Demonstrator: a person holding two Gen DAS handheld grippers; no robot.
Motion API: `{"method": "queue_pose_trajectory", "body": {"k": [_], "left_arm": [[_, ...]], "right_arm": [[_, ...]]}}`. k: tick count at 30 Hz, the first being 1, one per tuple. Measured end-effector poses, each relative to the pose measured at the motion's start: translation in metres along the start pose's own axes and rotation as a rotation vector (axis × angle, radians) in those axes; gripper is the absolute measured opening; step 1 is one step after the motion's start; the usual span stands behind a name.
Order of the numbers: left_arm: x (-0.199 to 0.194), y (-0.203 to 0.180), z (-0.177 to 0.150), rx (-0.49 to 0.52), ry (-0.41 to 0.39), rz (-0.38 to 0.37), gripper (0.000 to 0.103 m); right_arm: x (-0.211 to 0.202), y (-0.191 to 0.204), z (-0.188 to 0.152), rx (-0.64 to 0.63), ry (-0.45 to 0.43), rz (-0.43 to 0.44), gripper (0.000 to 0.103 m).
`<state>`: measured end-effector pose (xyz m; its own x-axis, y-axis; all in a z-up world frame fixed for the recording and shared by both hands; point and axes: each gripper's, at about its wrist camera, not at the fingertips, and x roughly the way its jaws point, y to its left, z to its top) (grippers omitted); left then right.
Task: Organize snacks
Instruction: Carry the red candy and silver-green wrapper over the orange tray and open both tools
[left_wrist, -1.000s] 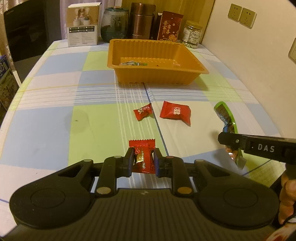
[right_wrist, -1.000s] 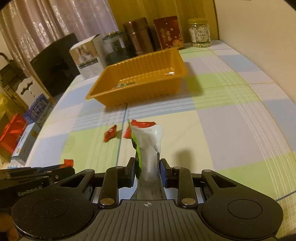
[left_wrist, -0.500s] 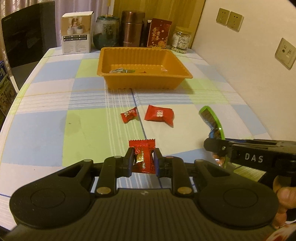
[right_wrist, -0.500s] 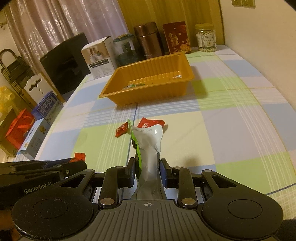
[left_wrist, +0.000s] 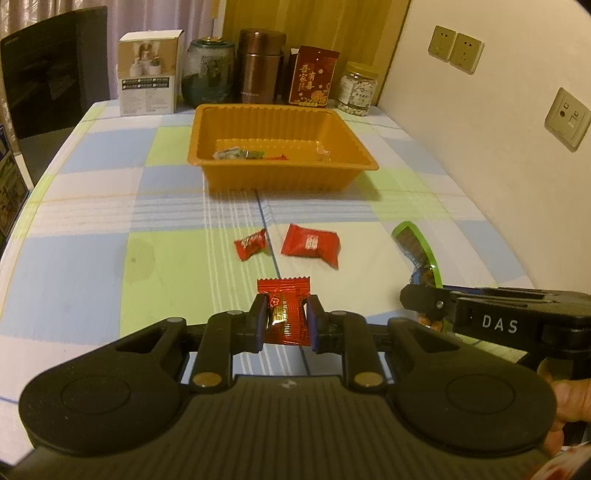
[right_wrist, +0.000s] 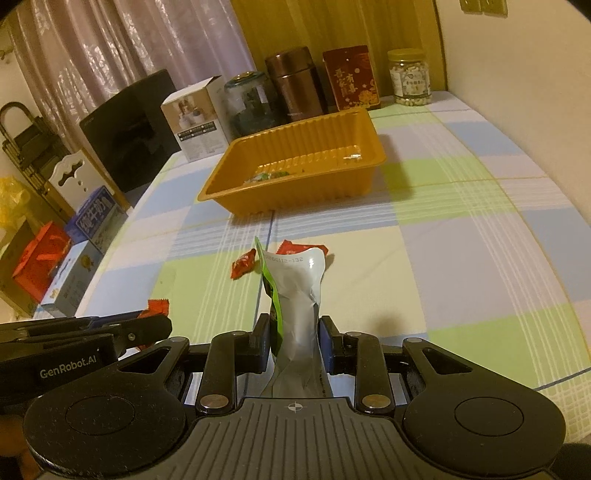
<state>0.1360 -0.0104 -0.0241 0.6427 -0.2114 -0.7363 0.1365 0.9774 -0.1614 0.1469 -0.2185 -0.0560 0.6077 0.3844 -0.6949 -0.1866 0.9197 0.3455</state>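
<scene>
My left gripper (left_wrist: 285, 320) is shut on a small red candy packet (left_wrist: 286, 314), held above the checked tablecloth. My right gripper (right_wrist: 293, 345) is shut on a silver and green snack pouch (right_wrist: 295, 295), which also shows in the left wrist view (left_wrist: 415, 251). Two red candies lie on the cloth ahead: a small one (left_wrist: 251, 243) and a bigger one (left_wrist: 310, 245); they also show in the right wrist view, the small one (right_wrist: 243, 263) and the bigger one (right_wrist: 299, 248). The orange tray (left_wrist: 258, 177) stands farther back with a few wrappers inside; it also shows in the right wrist view (right_wrist: 303, 195).
Behind the tray stand a white box (left_wrist: 147, 74), a glass jar (left_wrist: 208, 74), a brown canister (left_wrist: 260, 66), a red packet (left_wrist: 314, 81) and a jar of nuts (left_wrist: 358, 88). A wall (left_wrist: 498, 110) runs along the right. Boxes (right_wrist: 74, 266) sit beyond the table's left edge.
Both grippers have risen and pulled back from the tray, each still holding its snack. The tray and loose candies look farther away and have not moved.
</scene>
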Motion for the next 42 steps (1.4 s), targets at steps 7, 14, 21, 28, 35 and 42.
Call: {"method": "queue_pose_trajectory", "body": {"k": [7, 14, 21, 28, 35, 42], "left_arm": [[0.004, 0.001, 0.027, 0.002, -0.035, -0.009, 0.02], [0.012, 0.006, 0.062, 0.005, -0.066, -0.007, 0.02], [0.023, 0.012, 0.089, 0.007, -0.086, -0.004, 0.02], [0.039, 0.02, 0.108, 0.008, -0.086, -0.01, 0.02], [0.06, 0.032, 0.134, 0.016, -0.097, -0.01, 0.02], [0.085, 0.042, 0.162, 0.032, -0.103, -0.003, 0.02]], "right_arm": [[0.004, -0.003, 0.023, -0.005, -0.012, 0.003, 0.028], [0.009, -0.007, 0.058, -0.02, -0.038, -0.004, 0.028], [0.013, -0.012, 0.09, -0.029, -0.071, -0.007, 0.028], [0.025, -0.013, 0.116, -0.052, -0.084, -0.01, 0.028], [0.05, -0.018, 0.143, -0.076, -0.073, -0.029, 0.028], [0.076, -0.021, 0.172, -0.086, -0.06, -0.034, 0.028]]}}
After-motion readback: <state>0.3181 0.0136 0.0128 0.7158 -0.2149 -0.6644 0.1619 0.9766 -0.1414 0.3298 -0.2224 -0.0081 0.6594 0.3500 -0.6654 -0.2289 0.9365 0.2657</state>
